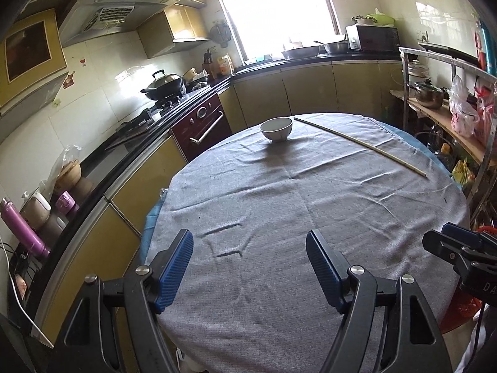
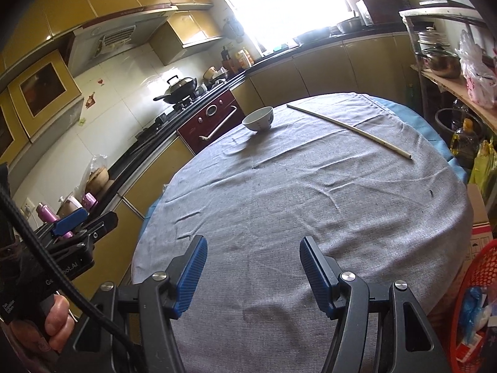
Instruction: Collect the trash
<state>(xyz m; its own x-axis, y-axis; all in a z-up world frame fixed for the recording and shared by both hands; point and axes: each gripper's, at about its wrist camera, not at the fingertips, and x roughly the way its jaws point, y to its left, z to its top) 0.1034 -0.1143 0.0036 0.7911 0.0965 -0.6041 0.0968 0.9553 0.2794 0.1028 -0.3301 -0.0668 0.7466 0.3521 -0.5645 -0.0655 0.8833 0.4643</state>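
A round table under a grey cloth fills both views. A white bowl stands upright at its far side. A long thin pale stick lies on the cloth to the right of the bowl. My left gripper is open and empty over the near edge of the table. My right gripper is open and empty, also over the near edge. Each gripper shows at the edge of the other's view: the right one and the left one. A red mesh basket holding blue and white scraps stands at the lower right.
A kitchen counter with a stove and wok and a dark red oven runs along the left and back. Bottles and jars stand on the counter at the left. A shelf rack with pots and bags stands at the right.
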